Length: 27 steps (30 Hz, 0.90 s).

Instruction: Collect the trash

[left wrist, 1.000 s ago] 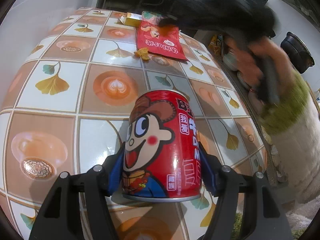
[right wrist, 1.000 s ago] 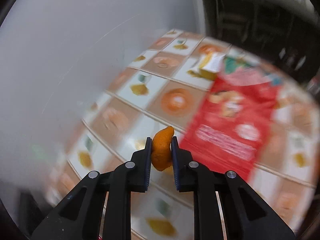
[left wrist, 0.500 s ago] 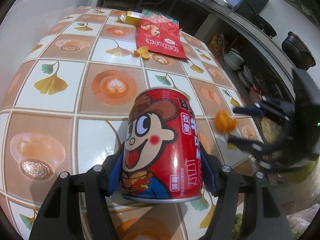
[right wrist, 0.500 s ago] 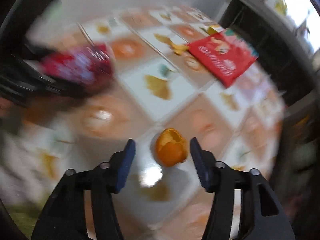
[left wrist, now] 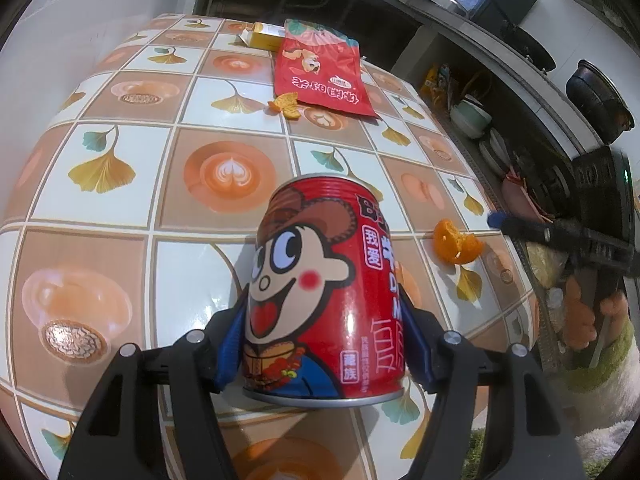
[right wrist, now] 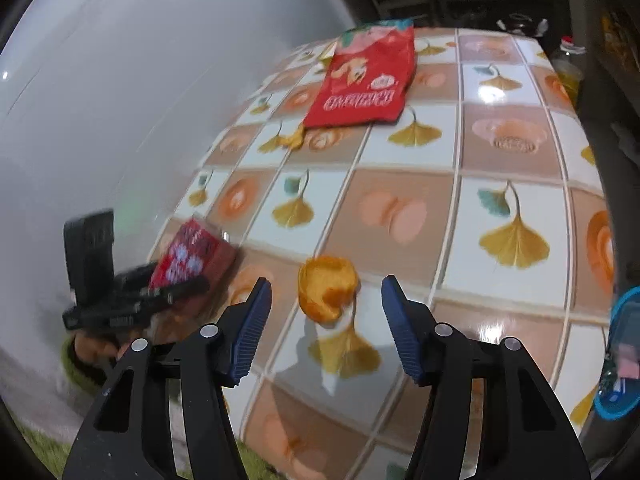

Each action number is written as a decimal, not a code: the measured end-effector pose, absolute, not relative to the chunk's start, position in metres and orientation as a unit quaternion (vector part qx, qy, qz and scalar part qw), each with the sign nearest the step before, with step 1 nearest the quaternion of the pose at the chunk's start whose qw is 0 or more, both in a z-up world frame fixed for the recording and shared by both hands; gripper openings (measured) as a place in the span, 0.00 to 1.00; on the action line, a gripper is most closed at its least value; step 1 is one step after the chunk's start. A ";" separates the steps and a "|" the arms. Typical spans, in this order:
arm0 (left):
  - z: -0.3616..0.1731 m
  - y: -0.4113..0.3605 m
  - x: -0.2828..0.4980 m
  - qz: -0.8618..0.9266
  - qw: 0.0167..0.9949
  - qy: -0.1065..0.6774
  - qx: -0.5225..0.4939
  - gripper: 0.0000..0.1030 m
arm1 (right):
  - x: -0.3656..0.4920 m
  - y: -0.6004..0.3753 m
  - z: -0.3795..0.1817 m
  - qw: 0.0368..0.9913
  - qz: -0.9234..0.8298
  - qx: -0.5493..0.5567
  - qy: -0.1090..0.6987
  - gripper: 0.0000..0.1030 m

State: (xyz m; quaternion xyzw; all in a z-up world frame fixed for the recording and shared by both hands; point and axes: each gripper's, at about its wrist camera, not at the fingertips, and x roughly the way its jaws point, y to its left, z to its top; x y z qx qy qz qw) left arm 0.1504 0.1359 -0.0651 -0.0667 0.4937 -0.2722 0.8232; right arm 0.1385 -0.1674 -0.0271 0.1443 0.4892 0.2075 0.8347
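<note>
My left gripper (left wrist: 324,344) is shut on a red drink can (left wrist: 324,300) with a cartoon face, which stands upright on the tiled table (left wrist: 120,168). An orange peel (right wrist: 326,294) lies on the table between the blue pads of my right gripper (right wrist: 326,312). The jaws are closing but neither pad touches the peel. The same peel (left wrist: 456,246) shows near the table's right edge in the left wrist view. A red snack bag (left wrist: 320,68), a smaller peel scrap (left wrist: 285,105) and a yellow box (left wrist: 266,38) lie at the far end.
A white wall (right wrist: 100,80) runs along the table's left side. Shelves with bowls (left wrist: 470,118) and dark pots (left wrist: 600,96) stand beyond the right edge. A blue round object (right wrist: 624,352) sits at the near right of the right wrist view.
My right gripper carried the orange peel from the far end to the near right edge, opened and let it go. The left gripper and the can have not moved.
</note>
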 end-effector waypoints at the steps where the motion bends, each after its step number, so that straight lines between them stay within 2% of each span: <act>1: -0.065 0.136 0.150 -0.272 0.823 0.493 -0.066 0.62 | 0.147 -0.165 -0.025 0.836 0.208 0.145 0.486 0.51; 5: -0.065 0.135 0.150 -0.270 0.824 0.493 -0.065 0.62 | 0.189 -0.142 -0.020 0.837 0.213 0.126 0.488 0.47; 12: -0.065 0.134 0.147 -0.266 0.826 0.492 -0.066 0.62 | 0.279 -0.075 -0.037 0.820 0.227 0.053 0.522 0.47; 18: -0.064 0.136 0.145 -0.269 0.825 0.492 -0.072 0.62 | 0.325 -0.058 -0.063 0.800 0.217 0.082 0.553 0.45; 24: -0.065 0.138 0.145 -0.275 0.823 0.492 -0.074 0.62 | 0.340 -0.054 -0.073 0.801 0.202 0.095 0.556 0.34; 27: -0.066 0.139 0.146 -0.277 0.822 0.491 -0.077 0.62 | 0.340 -0.050 -0.074 0.800 0.203 0.086 0.559 0.21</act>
